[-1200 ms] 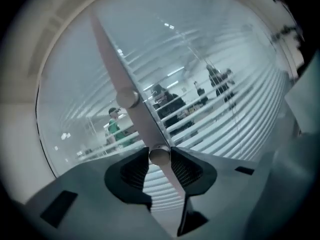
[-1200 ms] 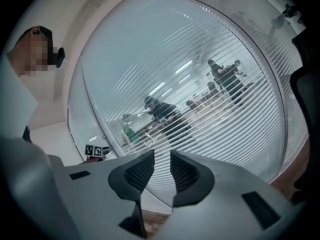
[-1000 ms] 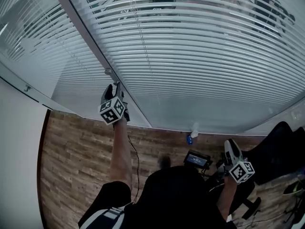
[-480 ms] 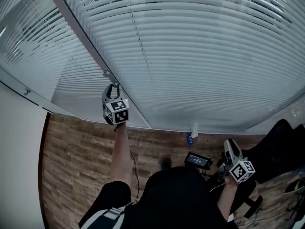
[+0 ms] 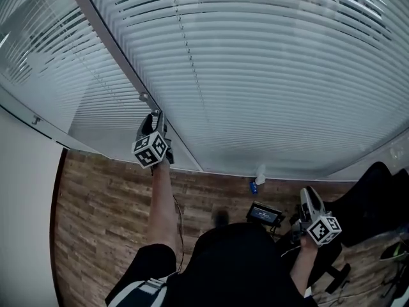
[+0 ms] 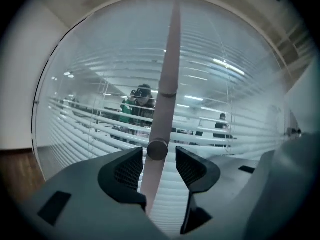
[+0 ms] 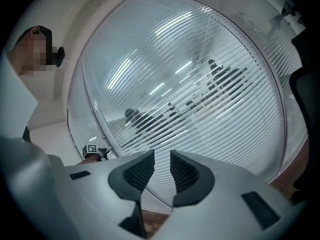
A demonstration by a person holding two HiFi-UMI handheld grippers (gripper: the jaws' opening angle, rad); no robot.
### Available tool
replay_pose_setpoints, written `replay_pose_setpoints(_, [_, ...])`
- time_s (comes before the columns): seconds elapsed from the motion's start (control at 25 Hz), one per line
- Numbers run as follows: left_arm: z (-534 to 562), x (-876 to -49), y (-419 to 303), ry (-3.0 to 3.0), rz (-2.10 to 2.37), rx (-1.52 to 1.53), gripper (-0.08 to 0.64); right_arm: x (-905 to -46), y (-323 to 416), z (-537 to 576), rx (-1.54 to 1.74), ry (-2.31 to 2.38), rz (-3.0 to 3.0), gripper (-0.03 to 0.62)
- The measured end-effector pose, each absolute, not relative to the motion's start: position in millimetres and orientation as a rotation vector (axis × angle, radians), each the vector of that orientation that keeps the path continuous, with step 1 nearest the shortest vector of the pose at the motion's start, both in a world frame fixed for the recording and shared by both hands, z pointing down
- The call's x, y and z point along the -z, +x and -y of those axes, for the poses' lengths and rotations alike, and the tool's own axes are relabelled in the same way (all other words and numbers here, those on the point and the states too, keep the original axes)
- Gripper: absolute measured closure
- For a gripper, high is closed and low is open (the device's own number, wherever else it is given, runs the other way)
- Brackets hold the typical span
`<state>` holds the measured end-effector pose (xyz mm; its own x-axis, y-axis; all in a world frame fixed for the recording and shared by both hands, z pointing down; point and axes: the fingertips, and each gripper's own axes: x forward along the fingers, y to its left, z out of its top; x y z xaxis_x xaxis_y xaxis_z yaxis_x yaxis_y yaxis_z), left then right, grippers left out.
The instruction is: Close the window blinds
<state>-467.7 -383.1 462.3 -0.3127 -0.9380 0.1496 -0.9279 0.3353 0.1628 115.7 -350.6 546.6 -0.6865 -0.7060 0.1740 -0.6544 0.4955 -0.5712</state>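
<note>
- Blinds of white horizontal slats (image 5: 268, 75) fill the upper part of the head view, hanging over a glass wall; most slats lie nearly flat against one another, while dark gaps show between those at the top edge of the frame
- Left hand-held gripper (image 5: 153, 116) is raised at left of centre, against the lower edge of the blinds beside a slanting grey window frame bar (image 5: 121, 62); a bare forearm (image 5: 163, 203) runs down from it
- Seen in the left gripper view, the pale grey round tilt wand (image 6: 167, 84) of the blinds hangs down the middle of the frame, its blunt end between the left gripper (image 6: 159, 166) jaws; those jaws have just been opening and stand wide apart, a gap on each side of the wand, so nothing is clamped
- Right hand-held gripper (image 5: 308, 192) sits low at lower right, well apart from the blinds; in its own view the right gripper (image 7: 161, 171) jaws stand narrowly apart with nothing between them
- Brown wood-pattern floor (image 5: 96, 210) spreads below the window; a small blue-and-white bottle (image 5: 255, 183) stands at the window's foot; a black chair (image 5: 377, 197) is at far right
</note>
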Motion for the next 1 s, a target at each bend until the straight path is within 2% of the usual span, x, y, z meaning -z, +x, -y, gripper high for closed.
replay_pose_setpoints(0.12, [383.5,-459.3,-471.6,1.677,2.348,0.181,0.359,-547.4,118.8,350.5,0.956,-1.216,-2.639,0.491])
replay_pose_setpoints(0.2, [383.7,-459.3,-474.6,1.657,2.363,0.157,0.419,-548.0,119.4,350.3,0.959,-1.221,-2.633,0.491])
replay_pose_setpoints(0.28, [383.3,-460.0,-476.0,1.654,2.394,0.074,0.421,-548.8,118.8,350.3,0.961,-1.222,-2.631,0.491])
replay_pose_setpoints(0.56, [387.0,-464.6,-472.1,1.629,2.605,-0.701,0.422,-551.0,118.8,351.7,0.962,-1.214,-2.638,0.491])
replay_pose_setpoints(0.64, [388.2,-464.1,-471.3,1.622,2.626,-0.800,0.422,-551.2,118.2,352.1,0.964,-1.213,-2.640,0.491])
replay_pose_setpoints(0.84, [388.2,-464.5,-471.8,1.663,2.608,-0.628,0.422,-552.2,116.2,352.4,0.967,-1.203,-2.645,0.491])
replay_pose_setpoints(1.0, [384.5,-465.1,-467.2,1.719,2.459,-0.149,0.400,-552.2,117.8,351.7,0.962,-1.206,-2.645,0.491])
